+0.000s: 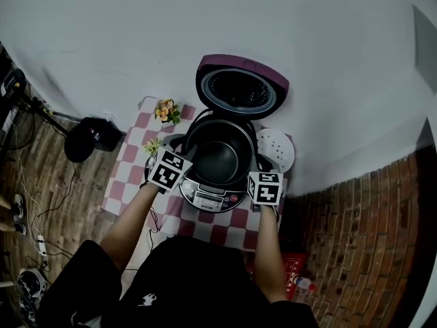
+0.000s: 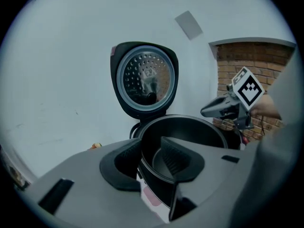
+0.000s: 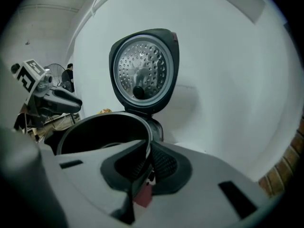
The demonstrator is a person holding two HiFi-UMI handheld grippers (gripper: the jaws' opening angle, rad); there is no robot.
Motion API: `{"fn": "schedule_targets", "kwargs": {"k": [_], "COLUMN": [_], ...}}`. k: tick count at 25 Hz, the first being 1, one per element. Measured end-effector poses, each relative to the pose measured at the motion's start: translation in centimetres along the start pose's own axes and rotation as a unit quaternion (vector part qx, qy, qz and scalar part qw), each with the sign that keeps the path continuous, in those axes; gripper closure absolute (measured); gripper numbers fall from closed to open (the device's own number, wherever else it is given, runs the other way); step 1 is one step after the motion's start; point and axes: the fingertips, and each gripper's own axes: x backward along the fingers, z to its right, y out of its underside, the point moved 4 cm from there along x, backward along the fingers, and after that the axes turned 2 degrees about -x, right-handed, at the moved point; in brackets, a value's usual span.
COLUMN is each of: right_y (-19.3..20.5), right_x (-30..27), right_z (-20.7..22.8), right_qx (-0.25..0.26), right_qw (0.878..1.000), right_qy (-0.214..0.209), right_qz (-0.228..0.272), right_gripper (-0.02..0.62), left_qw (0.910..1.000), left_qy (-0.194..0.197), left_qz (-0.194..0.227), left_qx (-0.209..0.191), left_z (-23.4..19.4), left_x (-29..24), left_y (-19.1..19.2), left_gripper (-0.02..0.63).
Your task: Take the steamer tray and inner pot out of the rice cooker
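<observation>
The rice cooker (image 1: 209,198) stands with its purple lid (image 1: 240,87) tipped up at the back. The dark inner pot (image 1: 220,157) sits inside it. The white perforated steamer tray (image 1: 276,149) lies on the table to the cooker's right. My left gripper (image 1: 186,161) (image 2: 146,152) is open and straddles the pot's left rim (image 2: 142,141), one pad outside and one inside. My right gripper (image 1: 259,167) (image 3: 147,163) has its pads drawn close on the pot's right rim (image 3: 148,144). Each gripper view shows the other gripper across the pot (image 2: 232,106) (image 3: 52,99).
A red and white checked cloth (image 1: 232,229) covers the small table. Two small flower ornaments (image 1: 166,111) (image 1: 151,144) stand left of the cooker. A white wall rises behind. A black object (image 1: 89,139) and cables lie on the floor at left, and a bottle (image 1: 304,283) lies at lower right.
</observation>
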Motion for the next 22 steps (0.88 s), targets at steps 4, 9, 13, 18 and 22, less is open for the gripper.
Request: {"fn": "schedule_targets", "kwargs": {"k": [4, 9, 13, 18, 22], "right_y": [-0.4, -1.5, -1.1, -0.3, 0.3], "right_x": [-0.6, -2.0, -3.0, -4.6, -5.7], "right_z": [-0.2, -0.9, -1.0, -0.5, -0.2], "right_qx": [0.014, 0.073, 0.110, 0.118, 0.123], "right_qw": [1.000, 0.996, 0.990, 0.983, 0.975], "right_qy": [0.020, 0.042, 0.052, 0.055, 0.067], "right_qz": [-0.009, -0.030, -0.078, -0.132, -0.171], "right_gripper": [0.565, 0.526, 0.459, 0.368, 0.364], "left_qw": [0.9995, 0.9977, 0.9957, 0.9930, 0.9900], "left_qy": [0.020, 0.028, 0.029, 0.028, 0.025], "left_qz": [-0.019, -0.048, -0.062, -0.085, -0.103], "left_qx": [-0.015, -0.038, -0.062, -0.077, -0.092], "left_z": [-0.4, -0.9, -0.9, -1.4, -1.4], "left_x": [-2.0, -3.8, -4.9, -6.1, -6.9], "left_y": [0.6, 1.1, 1.1, 1.3, 1.6], "left_gripper": [0.419, 0.400, 0.396, 0.376, 0.377]}}
